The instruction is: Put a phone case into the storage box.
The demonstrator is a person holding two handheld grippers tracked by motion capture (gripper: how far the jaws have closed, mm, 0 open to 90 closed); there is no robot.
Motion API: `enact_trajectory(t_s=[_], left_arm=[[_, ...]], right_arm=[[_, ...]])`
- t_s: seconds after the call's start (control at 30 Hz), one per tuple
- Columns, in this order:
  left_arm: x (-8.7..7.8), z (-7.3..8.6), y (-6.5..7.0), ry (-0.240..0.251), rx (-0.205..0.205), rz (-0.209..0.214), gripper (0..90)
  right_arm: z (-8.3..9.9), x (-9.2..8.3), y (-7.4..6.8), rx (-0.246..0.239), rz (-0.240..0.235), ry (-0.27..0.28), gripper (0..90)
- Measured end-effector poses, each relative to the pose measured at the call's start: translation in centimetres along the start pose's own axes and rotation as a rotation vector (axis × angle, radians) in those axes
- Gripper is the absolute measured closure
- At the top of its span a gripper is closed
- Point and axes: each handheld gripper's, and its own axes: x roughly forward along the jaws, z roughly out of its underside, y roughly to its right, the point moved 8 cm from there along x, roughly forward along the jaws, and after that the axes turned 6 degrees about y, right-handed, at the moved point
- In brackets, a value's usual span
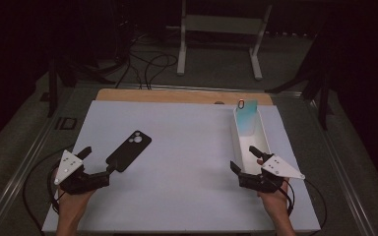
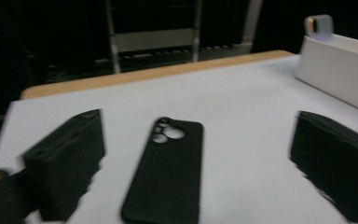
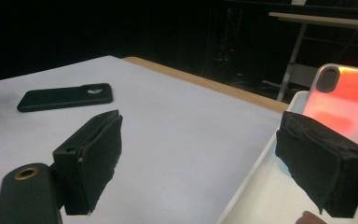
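The black phone case (image 1: 129, 150) lies flat on the white table (image 1: 187, 196), just beyond the tips of the left gripper (image 1: 100, 164), whose jaws stand wide apart with nothing between them; in the left gripper view the case (image 2: 165, 172) sits between and ahead of the two jaws, untouched. The right gripper (image 1: 245, 158) is likewise spread and empty, one jaw over the near end of the white tray (image 1: 265, 140), where an iridescent case (image 1: 246, 118) leans at the far end. Lifting the left gripper straight away likely avoids nudging the flat case.
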Motion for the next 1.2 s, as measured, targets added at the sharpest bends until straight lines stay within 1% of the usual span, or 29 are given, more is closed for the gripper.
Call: enact_trajectory(t_s=[0.03, 0.1, 0.13, 0.23, 0.43, 0.53, 0.63, 0.73, 0.87, 0.93, 0.97, 1.03, 1.2], left_arm=[[-0.1, -0.3, 0.0, 0.014, -0.008, -0.001, 0.3], [-0.3, -0.8, -0.1, 0.042, -0.009, -0.019, 0.0], [-0.3, -1.0, -0.1, 0.045, -0.008, -0.016, 0.0], [-0.2, -0.9, 0.0, 0.034, 0.011, -0.016, 0.0], [0.2, -0.5, 0.2, -0.002, 0.025, -0.007, 0.0], [0.3, -0.3, 0.3, -0.012, 0.036, -0.005, 0.0], [0.4, -0.4, 0.3, -0.018, 0.038, -0.004, 0.0], [0.9, -0.8, -0.2, -0.051, 0.035, -0.001, 0.0], [1.9, -0.9, -0.7, -0.103, 0.035, 0.008, 0.0], [2.4, -0.7, -0.9, -0.131, 0.035, 0.014, 0.0], [2.8, -0.5, -1.0, -0.153, 0.039, 0.016, 0.0], [3.3, -0.2, -1.2, -0.188, 0.043, 0.013, 0.0], [4.4, 0.6, -1.5, -0.227, 0.037, 0.019, 0.0]], right_arm=[[0.1, 0.0, 0.0, 0.003, 0.004, -0.003, 14.4], [0.3, 0.0, 0.1, 0.016, 0.005, -0.014, 13.8], [0.4, 0.0, 0.2, 0.026, 0.015, -0.024, 13.6], [0.4, -0.1, 0.4, 0.038, 0.028, -0.025, 13.4], [0.6, -0.3, 0.9, 0.057, 0.039, -0.027, 13.1], [0.7, -0.3, 1.0, 0.049, 0.047, -0.03, 13.0], [0.7, -0.3, 1.1, 0.046, 0.05, -0.028, 12.9], [0.8, -0.1, 1.4, 0.054, 0.062, -0.04, 12.8], [0.4, -0.2, 1.4, 0.053, 0.06, -0.03, 12.8], [0.2, -0.2, 1.5, 0.059, 0.062, -0.024, 12.8], [0.2, -0.2, 1.5, 0.058, 0.062, -0.023, 12.8], [0.2, -0.2, 1.6, 0.057, 0.062, -0.028, 12.8], [0.1, -0.3, 1.7, 0.06, 0.059, -0.025, 12.8]])
